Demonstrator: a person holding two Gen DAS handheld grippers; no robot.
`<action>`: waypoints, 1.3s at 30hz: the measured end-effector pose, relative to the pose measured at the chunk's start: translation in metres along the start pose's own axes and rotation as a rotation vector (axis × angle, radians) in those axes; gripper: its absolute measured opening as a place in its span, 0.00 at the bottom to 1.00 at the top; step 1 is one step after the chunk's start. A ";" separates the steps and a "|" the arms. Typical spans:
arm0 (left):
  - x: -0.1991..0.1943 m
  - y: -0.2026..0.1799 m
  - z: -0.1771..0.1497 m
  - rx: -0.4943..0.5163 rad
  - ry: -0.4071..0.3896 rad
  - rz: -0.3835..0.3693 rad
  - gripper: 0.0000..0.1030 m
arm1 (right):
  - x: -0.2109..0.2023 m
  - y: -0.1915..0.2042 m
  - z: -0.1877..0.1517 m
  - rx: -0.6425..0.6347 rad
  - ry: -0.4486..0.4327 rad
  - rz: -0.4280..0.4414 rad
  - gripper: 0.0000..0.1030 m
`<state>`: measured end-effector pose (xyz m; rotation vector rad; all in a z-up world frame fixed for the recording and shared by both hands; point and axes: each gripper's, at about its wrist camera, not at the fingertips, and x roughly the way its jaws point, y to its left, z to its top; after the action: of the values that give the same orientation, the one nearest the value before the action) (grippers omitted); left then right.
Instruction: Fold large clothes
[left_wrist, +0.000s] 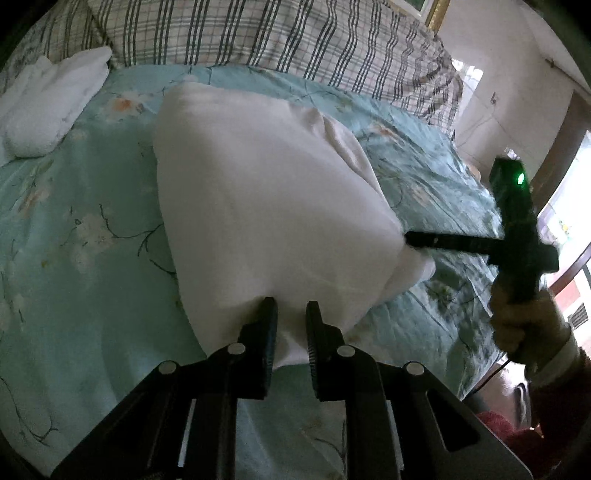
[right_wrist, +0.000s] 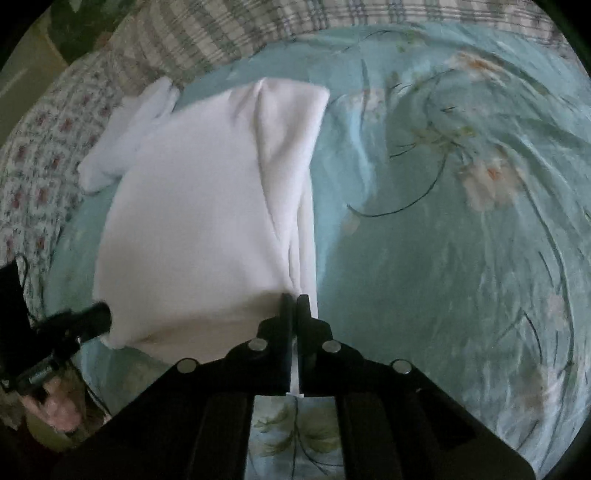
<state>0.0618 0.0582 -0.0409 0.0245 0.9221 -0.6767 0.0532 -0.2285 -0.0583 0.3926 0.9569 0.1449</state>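
A large white garment lies partly folded on the teal floral bedspread; it also shows in the right wrist view. My left gripper grips the garment's near corner, with cloth bunched between its fingers. My right gripper is shut on the garment's other near corner; a strip of cloth hangs between its fingers. The right gripper shows in the left wrist view at the cloth's right corner. The left gripper shows in the right wrist view at the left corner.
A folded white cloth lies at the back left of the bed, also in the right wrist view. Plaid pillows line the head of the bed. The bedspread stretches wide to the right.
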 end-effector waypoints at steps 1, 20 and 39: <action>-0.001 0.000 0.000 0.008 0.002 0.003 0.14 | -0.006 0.001 0.003 0.010 -0.010 0.000 0.05; 0.025 0.025 0.057 -0.100 -0.012 0.132 0.35 | 0.039 0.031 0.035 0.056 0.001 0.066 0.02; 0.002 0.007 0.013 -0.125 -0.041 0.227 0.64 | -0.016 0.027 0.007 -0.006 -0.114 0.084 0.04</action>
<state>0.0756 0.0589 -0.0363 0.0041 0.9047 -0.4072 0.0509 -0.2099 -0.0321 0.4313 0.8279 0.1993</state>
